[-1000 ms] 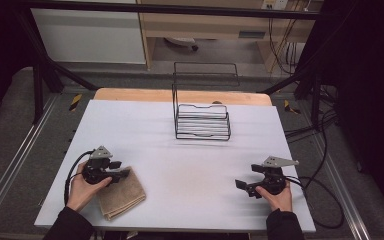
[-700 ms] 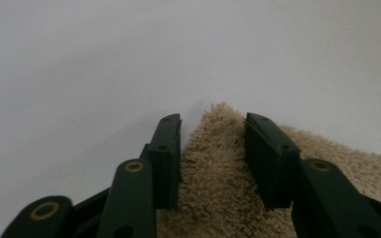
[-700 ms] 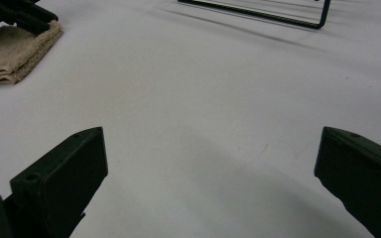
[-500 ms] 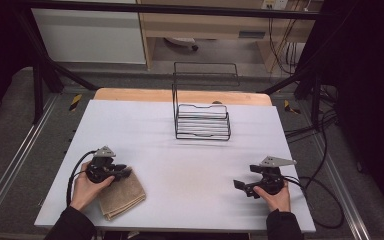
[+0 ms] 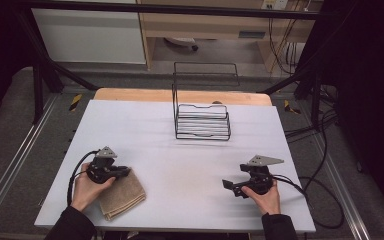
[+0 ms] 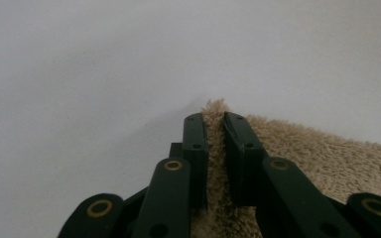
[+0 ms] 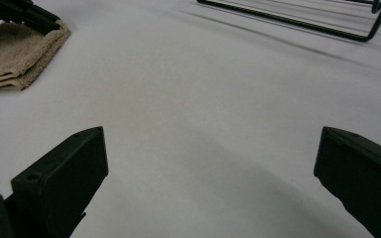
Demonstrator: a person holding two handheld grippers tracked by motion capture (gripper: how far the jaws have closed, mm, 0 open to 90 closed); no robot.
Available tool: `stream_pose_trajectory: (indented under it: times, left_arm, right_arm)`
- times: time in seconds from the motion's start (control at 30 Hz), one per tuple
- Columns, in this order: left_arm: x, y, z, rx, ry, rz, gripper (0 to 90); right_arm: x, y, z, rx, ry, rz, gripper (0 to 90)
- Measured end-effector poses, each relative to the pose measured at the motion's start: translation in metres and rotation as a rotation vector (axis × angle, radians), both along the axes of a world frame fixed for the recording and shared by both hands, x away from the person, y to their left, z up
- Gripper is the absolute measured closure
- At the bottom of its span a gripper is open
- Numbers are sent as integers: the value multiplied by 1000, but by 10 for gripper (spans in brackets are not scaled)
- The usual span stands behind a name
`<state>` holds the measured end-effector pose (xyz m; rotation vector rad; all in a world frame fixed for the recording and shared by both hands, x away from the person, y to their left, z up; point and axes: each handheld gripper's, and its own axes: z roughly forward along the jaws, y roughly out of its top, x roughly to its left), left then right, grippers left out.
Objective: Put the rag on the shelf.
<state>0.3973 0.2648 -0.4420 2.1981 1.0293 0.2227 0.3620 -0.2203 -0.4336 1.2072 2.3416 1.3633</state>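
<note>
While the left gripper [image 6: 214,130] has its jaws pinched on the corner of the folded tan towel [image 6: 322,153], the towel lies flat on the white table [image 5: 180,170] under and behind them. Right gripper [image 7: 208,173] sits low over bare table, jaws spread wide, nothing between. Wire rack [image 5: 202,112] stands well ahead of both.

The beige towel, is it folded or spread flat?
Folded: the towel shows stacked layers at its edge, and the left gripper pinches one corner.
</note>
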Motion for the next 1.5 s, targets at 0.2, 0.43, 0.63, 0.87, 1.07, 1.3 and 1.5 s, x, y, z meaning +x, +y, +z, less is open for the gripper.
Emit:
stream_pose_trajectory:
  times: [0.2,0.43,0.63,0.87,1.07,1.3,1.5]
  left_arm:
    - [0,0,-1,-4,-2,5,799]
    - [-3,-2,-1,19,-21,-2,794]
    - [-3,-2,-1,25,-26,-11,791]
    - [-3,-2,-1,31,-35,-19,790]
    - [-3,-3,-1,36,-41,-20,787]
    - [-3,-3,-1,40,-42,-18,786]
    - [-3,-3,-1,39,-42,-20,785]
  right_arm:
    - [-2,26,6,-11,-14,-3,9]
    - [-3,68,12,-42,-16,16,11]
    - [1,117,16,-64,-14,26,19]
    - [2,152,16,-38,-5,55,62]
    - [1,184,11,-19,17,92,97]
    - [-3,221,1,-56,14,134,179]
    - [-5,244,-9,-70,19,155,326]
